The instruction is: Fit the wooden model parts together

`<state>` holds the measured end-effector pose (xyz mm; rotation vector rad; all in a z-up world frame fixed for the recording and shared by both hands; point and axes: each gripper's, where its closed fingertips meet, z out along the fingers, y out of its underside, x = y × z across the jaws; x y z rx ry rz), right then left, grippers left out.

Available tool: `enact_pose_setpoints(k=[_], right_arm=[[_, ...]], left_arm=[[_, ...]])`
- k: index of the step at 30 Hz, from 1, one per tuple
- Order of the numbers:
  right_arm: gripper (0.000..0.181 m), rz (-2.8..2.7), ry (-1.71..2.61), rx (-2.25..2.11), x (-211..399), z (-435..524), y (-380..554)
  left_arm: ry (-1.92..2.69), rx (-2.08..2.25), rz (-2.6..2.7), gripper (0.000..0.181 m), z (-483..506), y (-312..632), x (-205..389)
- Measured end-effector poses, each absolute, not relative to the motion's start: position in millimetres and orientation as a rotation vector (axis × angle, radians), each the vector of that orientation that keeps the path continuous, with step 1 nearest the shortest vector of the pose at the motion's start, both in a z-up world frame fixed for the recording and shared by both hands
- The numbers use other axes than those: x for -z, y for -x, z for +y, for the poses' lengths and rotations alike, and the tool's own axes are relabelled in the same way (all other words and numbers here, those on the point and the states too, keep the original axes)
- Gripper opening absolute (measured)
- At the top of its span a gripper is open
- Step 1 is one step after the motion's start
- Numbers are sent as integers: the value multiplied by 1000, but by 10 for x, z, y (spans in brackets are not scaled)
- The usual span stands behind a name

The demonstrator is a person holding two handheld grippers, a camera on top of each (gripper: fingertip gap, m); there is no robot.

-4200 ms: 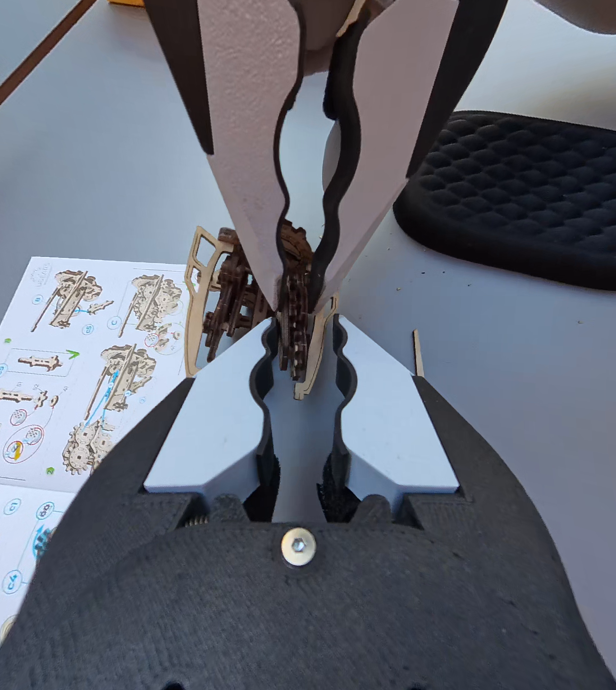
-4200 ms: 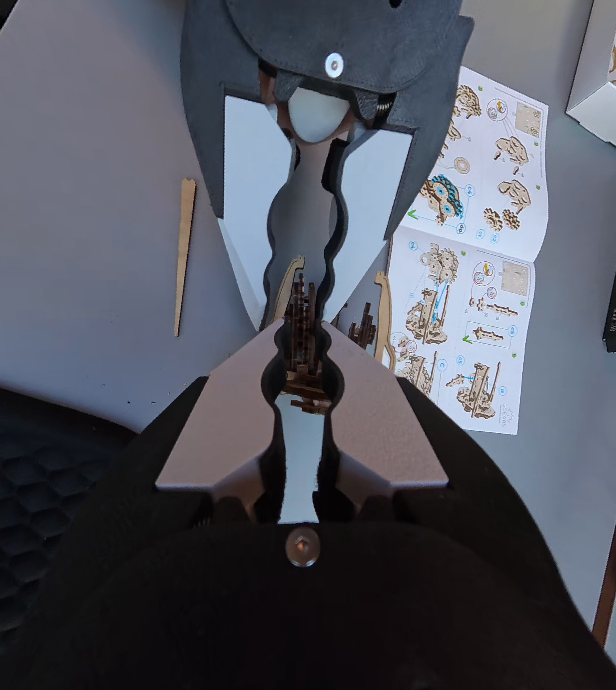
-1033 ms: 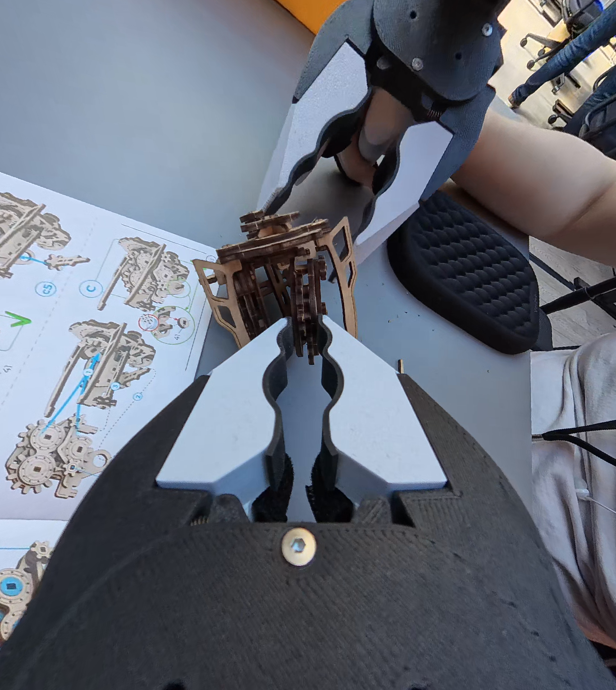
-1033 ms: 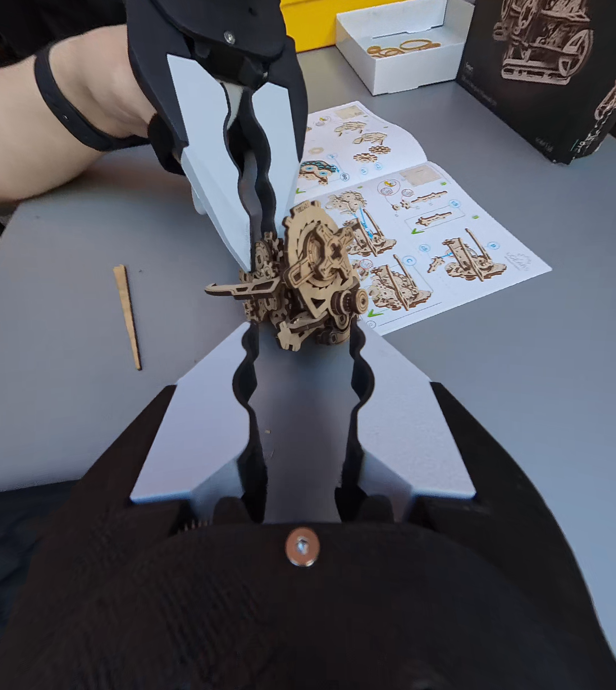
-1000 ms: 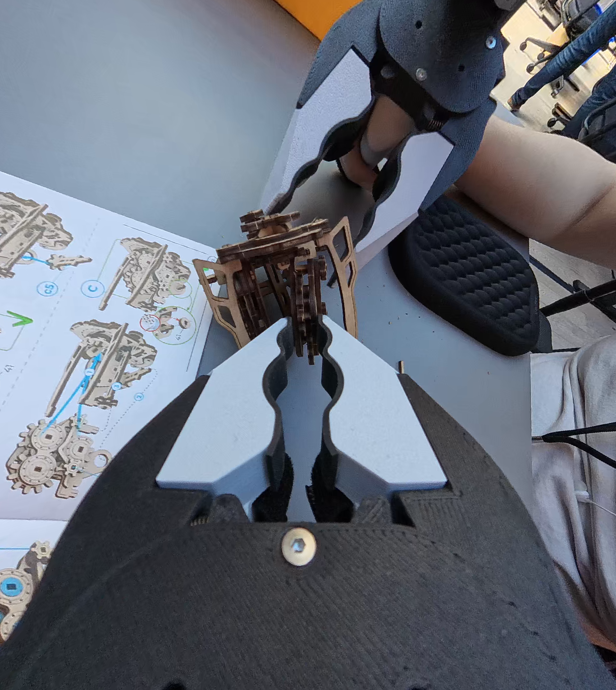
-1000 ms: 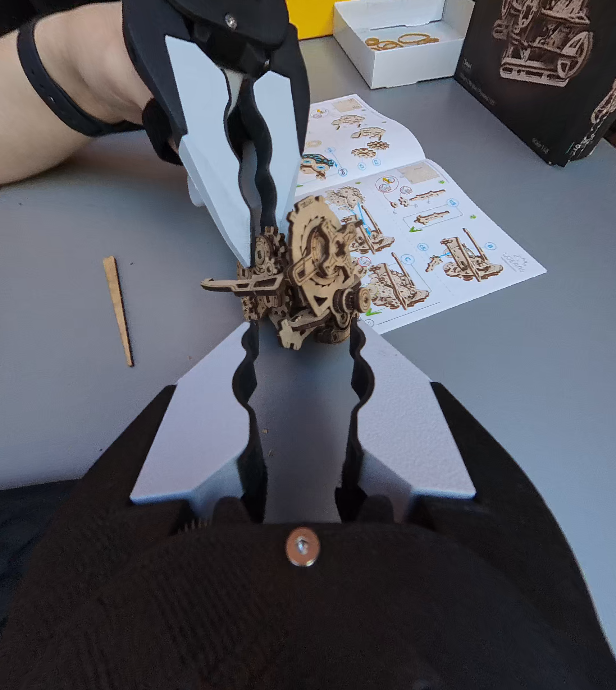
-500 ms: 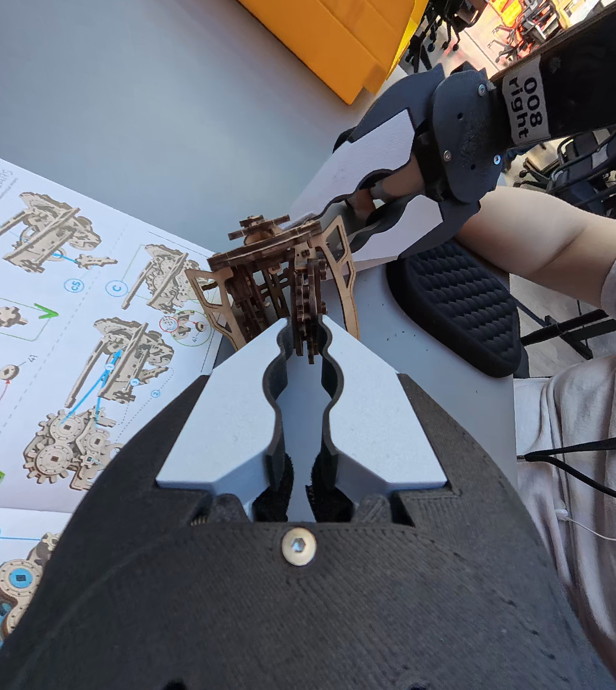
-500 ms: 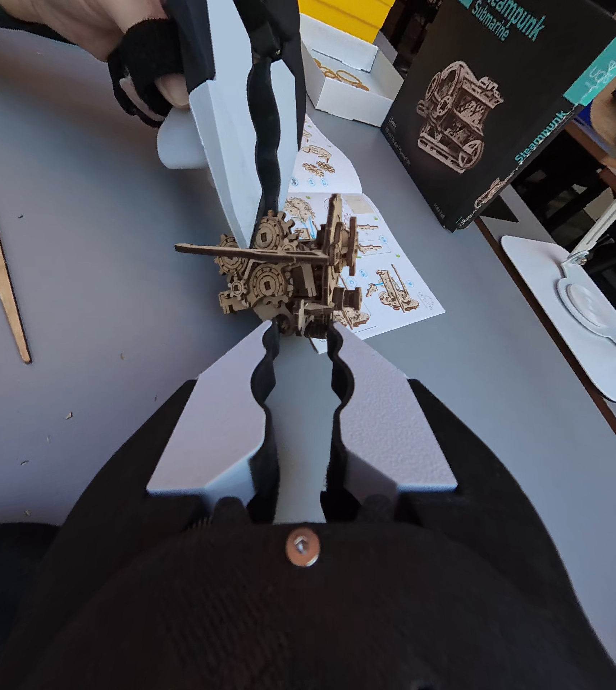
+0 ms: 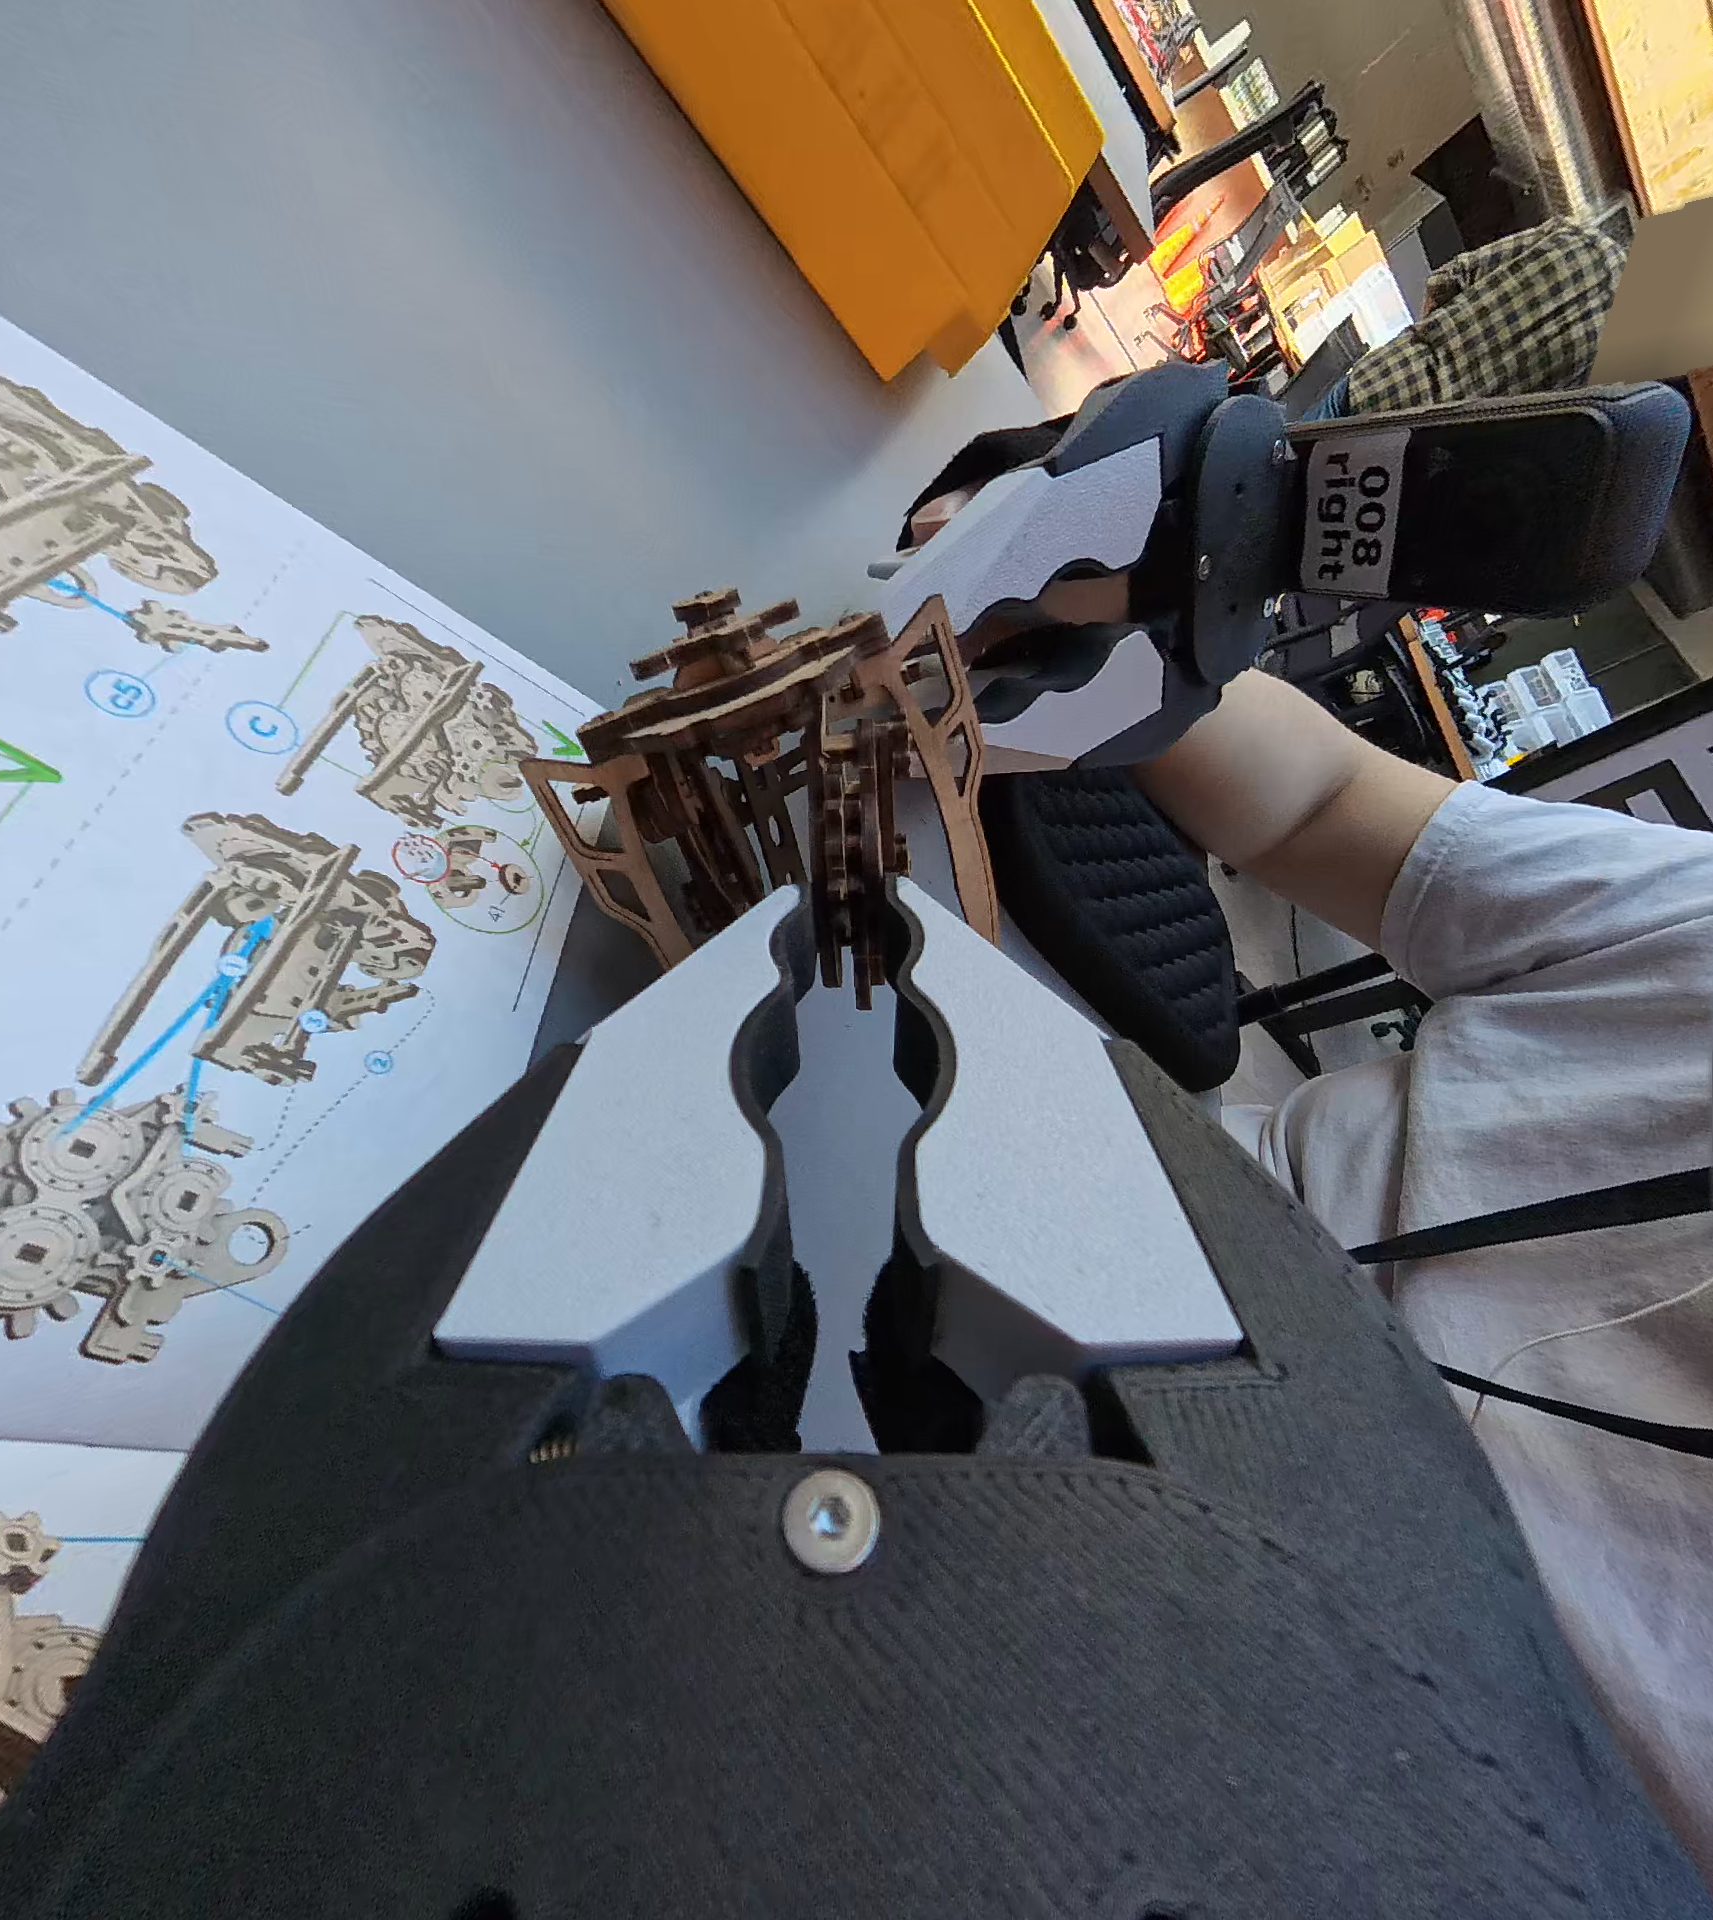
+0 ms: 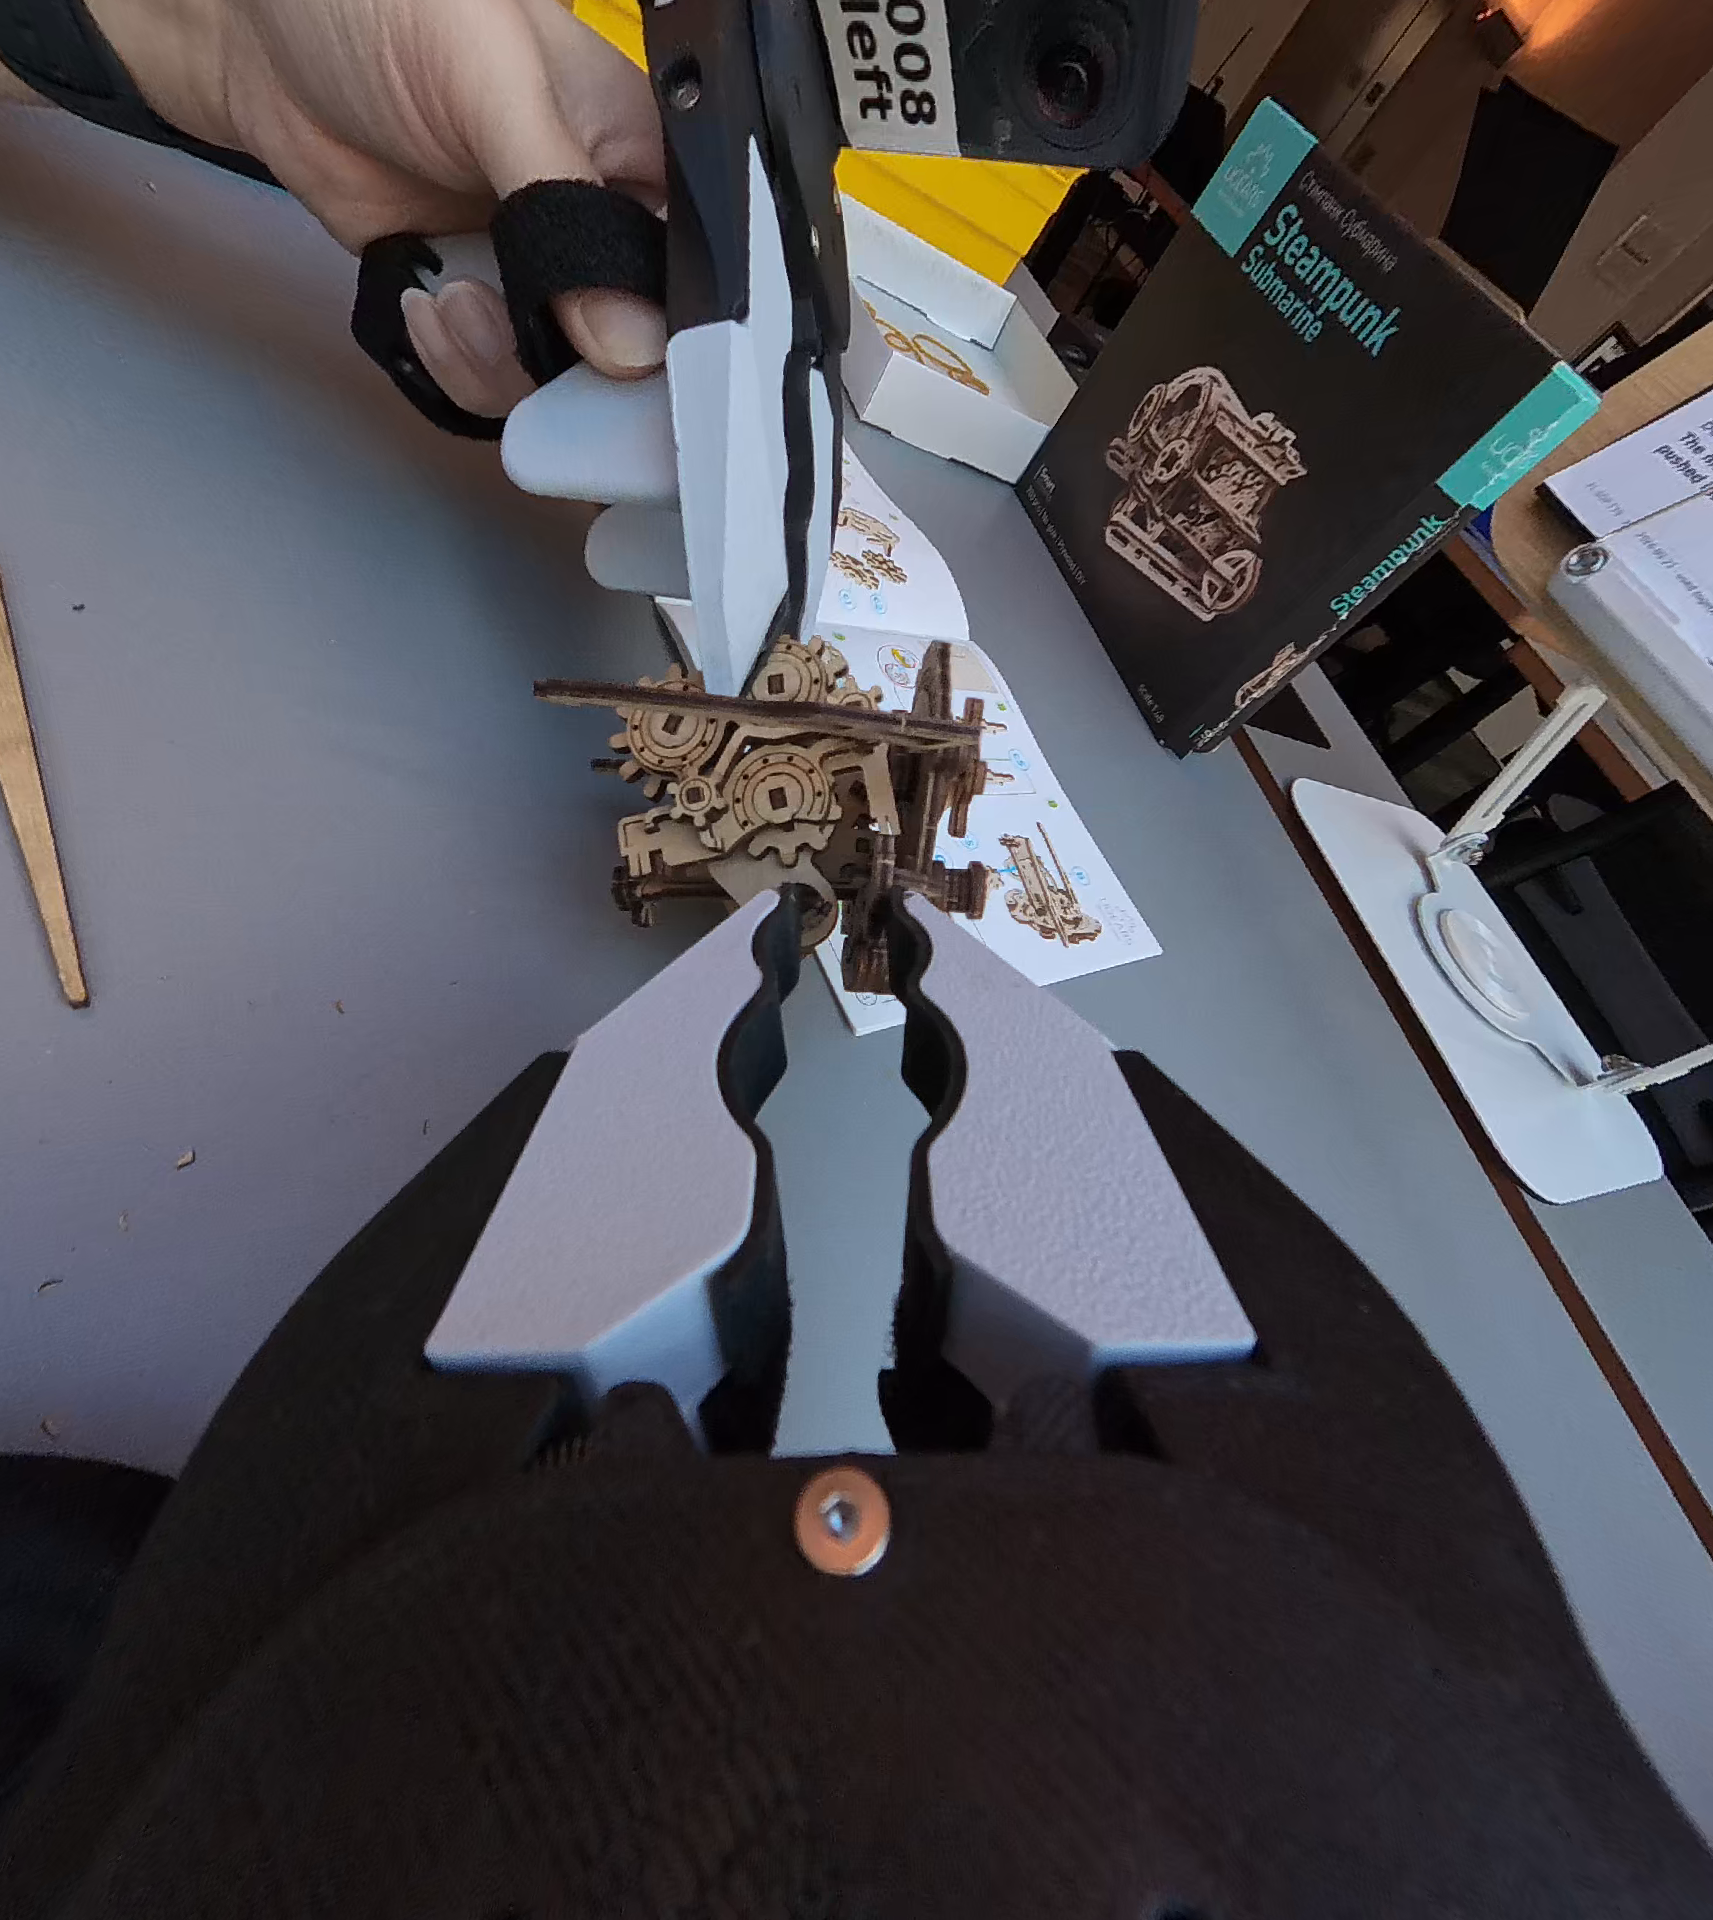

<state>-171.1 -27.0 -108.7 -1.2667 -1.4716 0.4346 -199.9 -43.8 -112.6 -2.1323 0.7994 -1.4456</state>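
Two grippers share one wooden model right now, and I have them set against each other on purpose. My left gripper has its jaws drawn narrow and clamped on a stack of dark gear wheels at the model's near edge, so the whole assembly hangs clear of the grey table instead of resting on it. From the right wrist view that same left gripper comes down onto the model's top, pinching the gears, while my right gripper meets the model from below with its jaws narrowed around a small projecting piece on the underside. I judge this to be a press-fit step: one side steadies the body while the other seats or adjusts a part, and opposing grips keep the thin plywood from twisting.

Behind the model lies the instruction booklet, open to assembly diagrams, presumably kept close for reference. To the model's left in the right wrist view, a loose wooden stick lies flat on the table, well apart. Beyond the booklet a dark kit box stands upright, and a white tray with pale ring pieces sits near it. A black honeycomb pad sits on the table edge just past the model in the left wrist view.
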Motion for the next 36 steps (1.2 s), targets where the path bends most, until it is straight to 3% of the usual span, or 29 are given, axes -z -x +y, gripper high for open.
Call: enact_pose_setpoints(k=[25, 36], right_arm=[[20, -1478, 1269, -537, 1115, -310, 1729], [31, -1437, 1312, -656, 1088, -271, 1722]], left_arm=[[2278, 1512, 739, 10, -491, 2021, 1178], [2303, 1577, 703, 10, -487, 2032, 1185]])
